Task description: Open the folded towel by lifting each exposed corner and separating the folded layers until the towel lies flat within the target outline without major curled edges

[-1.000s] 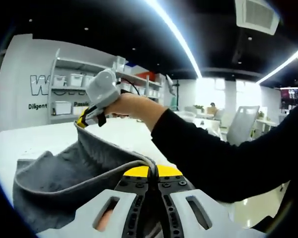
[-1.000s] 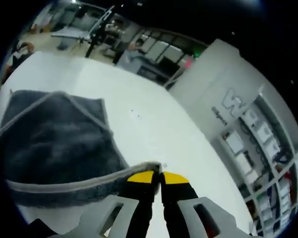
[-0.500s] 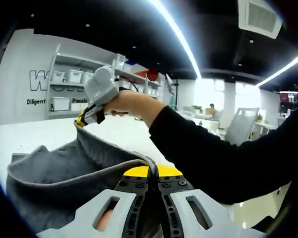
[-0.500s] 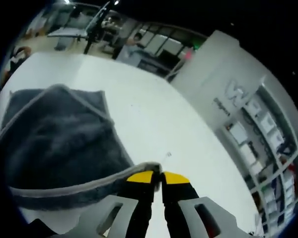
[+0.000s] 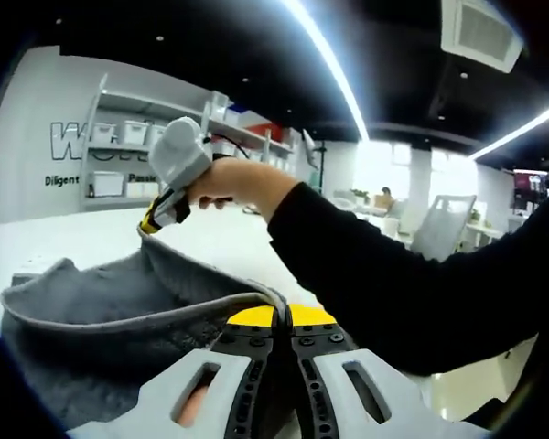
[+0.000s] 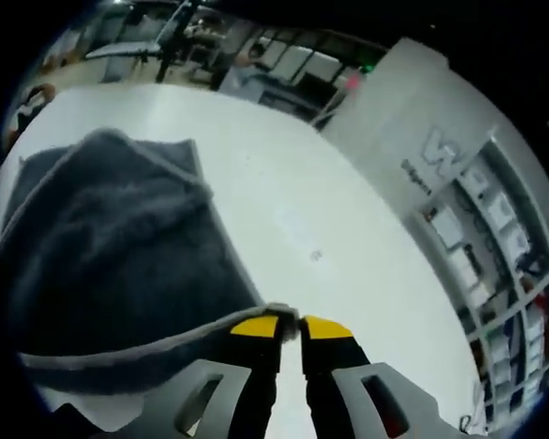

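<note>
My left tool point(image 5: 274, 315) is clamped on the grey towel's point(image 5: 119, 320) hem. My right tool point(image 6: 289, 324) pinches another hem corner, jaws closed on it; in the left gripper view it point(image 5: 160, 217) holds that edge up off the white table point(image 6: 329, 229). Towel point(image 6: 110, 265) hangs between both tools, its lower part lying on the table near the edge.

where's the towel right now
The grey towel hangs lifted above the white table, its hemmed edge stretched between the left gripper and the right gripper, each pinching a corner.
</note>
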